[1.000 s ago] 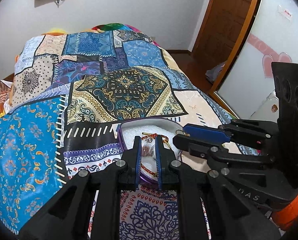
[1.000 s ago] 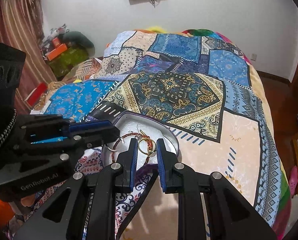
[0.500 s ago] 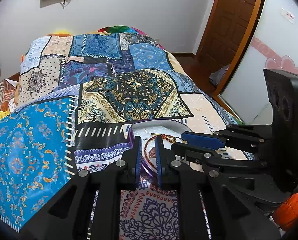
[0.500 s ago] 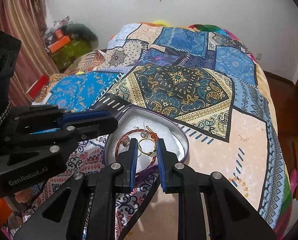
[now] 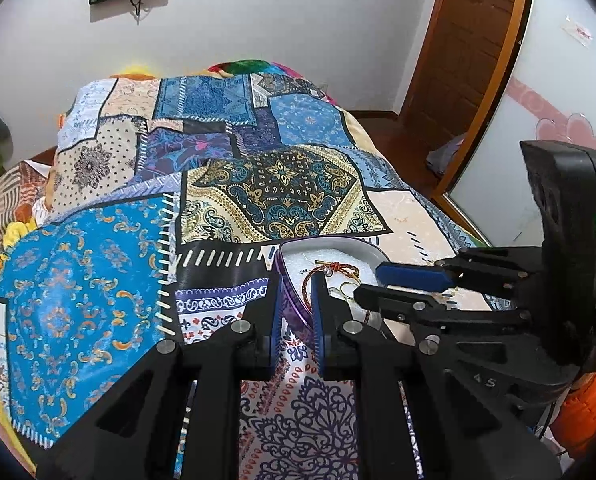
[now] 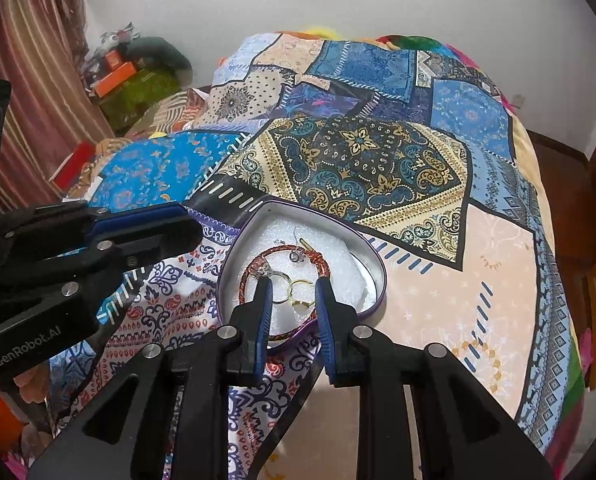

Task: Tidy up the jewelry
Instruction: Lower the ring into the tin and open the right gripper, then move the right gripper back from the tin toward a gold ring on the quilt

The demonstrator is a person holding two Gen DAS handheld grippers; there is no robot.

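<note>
A heart-shaped tin (image 6: 371, 264) with a purple rim lies on the patchwork bedspread (image 6: 377, 160) of a bed, at the centre of the right wrist view and just right of centre in the left wrist view (image 5: 361, 248). Its floor is lined with white foam. Inside lie a red braided bracelet (image 6: 278, 254), two gold rings (image 6: 298, 292) touching each other, and a small brass-coloured piece (image 6: 305, 245) near the upper part of the foam.

The right claw (image 6: 294, 300) sits low over the tin's near edge, its blue-padded fingers (image 6: 264, 308) parted, with the gold rings showing in the gap between them; it grips nothing. The left claw (image 5: 296, 312) is at the tin's left rim, fingers a little apart with the purple wall between them; whether they press on it cannot be told. In the left wrist view the right claw (image 5: 377, 280) reaches in from the right of the frame.
</note>
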